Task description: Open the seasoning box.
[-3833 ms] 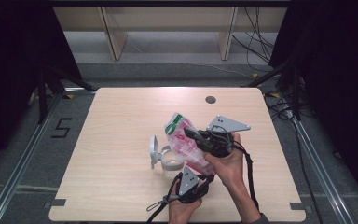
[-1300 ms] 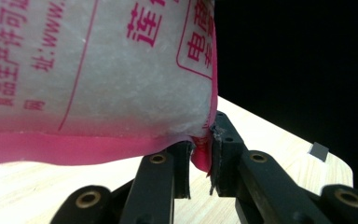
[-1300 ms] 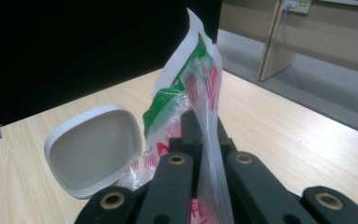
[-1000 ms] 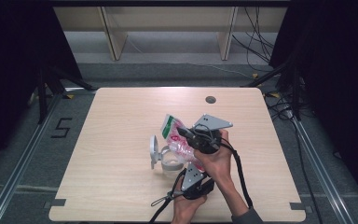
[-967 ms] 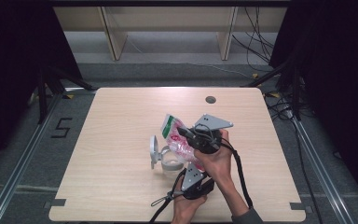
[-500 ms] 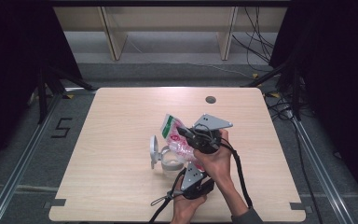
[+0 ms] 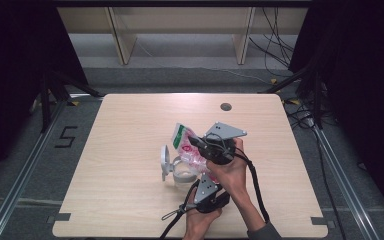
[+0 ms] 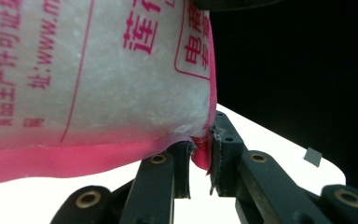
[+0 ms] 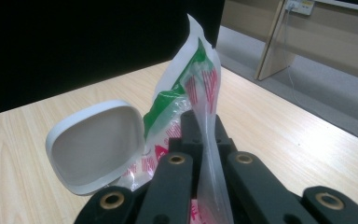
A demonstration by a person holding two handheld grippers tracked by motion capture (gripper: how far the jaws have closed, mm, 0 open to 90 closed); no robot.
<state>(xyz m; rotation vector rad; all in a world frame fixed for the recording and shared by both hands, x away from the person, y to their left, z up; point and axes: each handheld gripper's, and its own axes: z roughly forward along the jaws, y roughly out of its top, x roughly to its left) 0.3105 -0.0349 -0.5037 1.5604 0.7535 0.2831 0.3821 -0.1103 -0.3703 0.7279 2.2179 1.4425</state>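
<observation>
Two grippers held one bag between them. Your left gripper (image 7: 206, 186), nearest you, had its fingers (image 8: 223, 149) clenched on the pink bottom seam of the bag (image 7: 192, 150); your right gripper (image 9: 200, 140) sat farther up with its fingers pressed tight on the clear film near the torn green-and-white top. You held the bag of white granules tilted over the container (image 7: 182, 172), low above the tabletop (image 7: 130, 200) near its middle. Judging by this, you were pouring: raise the seam end higher than the mouth, keep the opening right over the container, and hold both pinches firm so the film didn't slip. Count: one bag, one container, one hinged white lid (image 9: 95, 144) standing open just beside the bag, two grippers. Farthest off, one dark round hole (image 7: 225, 106) in the tabletop.
</observation>
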